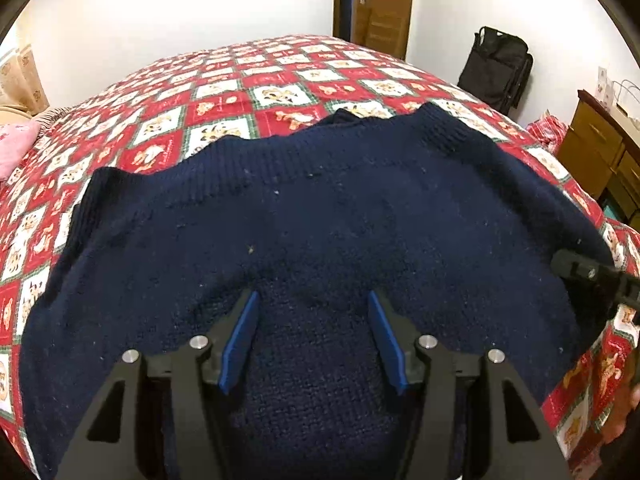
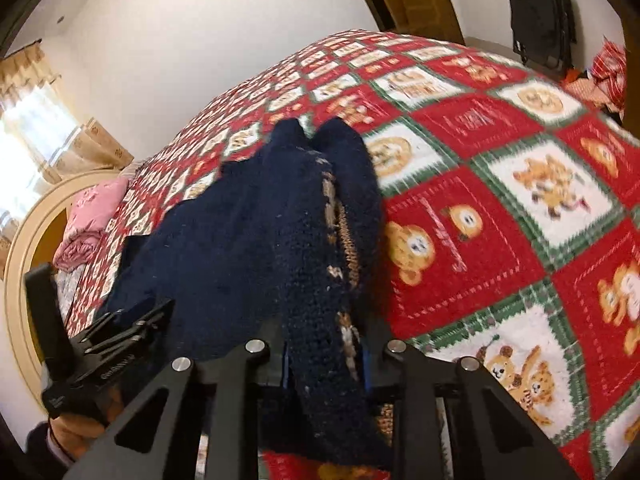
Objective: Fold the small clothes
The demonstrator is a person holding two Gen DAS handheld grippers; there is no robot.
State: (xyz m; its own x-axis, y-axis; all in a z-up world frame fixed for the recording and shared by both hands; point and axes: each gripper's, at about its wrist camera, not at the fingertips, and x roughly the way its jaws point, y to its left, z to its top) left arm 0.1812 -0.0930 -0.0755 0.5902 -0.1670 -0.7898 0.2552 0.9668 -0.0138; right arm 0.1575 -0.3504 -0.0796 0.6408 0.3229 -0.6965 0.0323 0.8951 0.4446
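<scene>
**A:** So where's the sweater (image 1: 320, 216) at? Navy knit, spread across the quilt (image 1: 248, 92), ribbed edge on the far side, long axis running left to right in front of you. Its right end is bunched up and lifted off the bed.

**B:** Yep, and that's your right gripper (image 2: 326, 354) doing it. The jaws are clamped on a fold of knit, the side with the tan pattern showing; the cloth runs straight out between the fingers and drapes over them. In the left view you can see that gripper (image 1: 596, 276) biting the far right edge.

**A:** And your left gripper (image 1: 312, 336)?

**B:** Jaws apart, blue pads (image 1: 242, 340) either side of the near middle of the sweater. There's knit between them, but I can't say the pads are pressing on it. Looks released to me.

**A:** So what does the next move hang on?

**B:** My guess: the sweater lies sideways to both tools, and only your right hand has an end. If you're folding across, that end travels left along the long axis, toward your left gripper. Watch that the loose middle doesn't drag.
</scene>
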